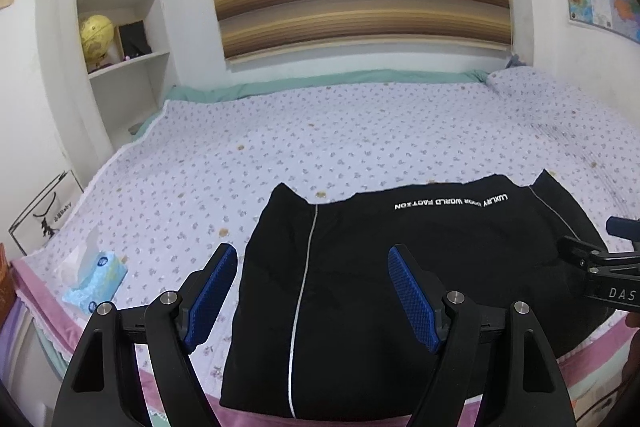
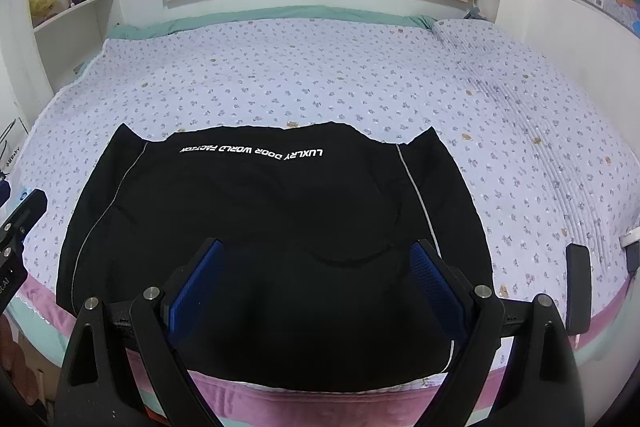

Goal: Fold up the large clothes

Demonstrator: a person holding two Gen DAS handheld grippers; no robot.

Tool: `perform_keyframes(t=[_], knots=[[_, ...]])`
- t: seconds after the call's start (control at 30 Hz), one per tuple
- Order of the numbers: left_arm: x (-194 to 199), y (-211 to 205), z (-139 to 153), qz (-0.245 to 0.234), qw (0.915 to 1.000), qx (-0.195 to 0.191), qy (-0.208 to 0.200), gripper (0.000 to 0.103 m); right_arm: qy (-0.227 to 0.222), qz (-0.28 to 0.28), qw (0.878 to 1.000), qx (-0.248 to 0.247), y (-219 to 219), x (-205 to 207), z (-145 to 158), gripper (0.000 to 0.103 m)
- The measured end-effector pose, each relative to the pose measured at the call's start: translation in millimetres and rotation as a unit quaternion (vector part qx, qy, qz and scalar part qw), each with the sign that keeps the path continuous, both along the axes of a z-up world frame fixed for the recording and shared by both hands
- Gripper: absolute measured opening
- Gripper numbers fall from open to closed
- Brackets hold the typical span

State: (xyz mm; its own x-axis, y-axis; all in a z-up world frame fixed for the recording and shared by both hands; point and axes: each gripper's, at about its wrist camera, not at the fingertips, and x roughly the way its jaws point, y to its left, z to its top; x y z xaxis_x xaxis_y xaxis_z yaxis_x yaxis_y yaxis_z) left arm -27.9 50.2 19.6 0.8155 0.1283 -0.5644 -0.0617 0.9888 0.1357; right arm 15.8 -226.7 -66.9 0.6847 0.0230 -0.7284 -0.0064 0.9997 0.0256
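Note:
A black garment (image 1: 400, 259) with white lettering and thin grey side stripes lies folded into a broad rectangle at the near edge of the bed; it also shows in the right wrist view (image 2: 272, 227). My left gripper (image 1: 312, 267) is open and empty, hovering above the garment's left part. My right gripper (image 2: 316, 259) is open and empty, above the garment's near middle. The right gripper shows at the right edge of the left wrist view (image 1: 600, 267). The left gripper shows at the left edge of the right wrist view (image 2: 16, 227).
The bed has a lilac floral quilt (image 1: 320, 131) with a pink near border. A blue tissue pack (image 1: 94, 277) lies at its near left. A black object (image 2: 578, 287) lies at the near right. A bookshelf (image 1: 120, 7) stands at the left, with a blind and wall behind.

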Motion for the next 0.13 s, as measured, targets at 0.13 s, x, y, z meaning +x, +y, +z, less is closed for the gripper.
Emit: perform_keyframes(t=[0.13], knots=[[5.7, 2.0, -3.5, -0.016, 0.9995, -0.017, 0.020, 0.079, 0.005, -0.003, 1.000, 0.004, -2.7, 2.5, -3.4, 0.095]])
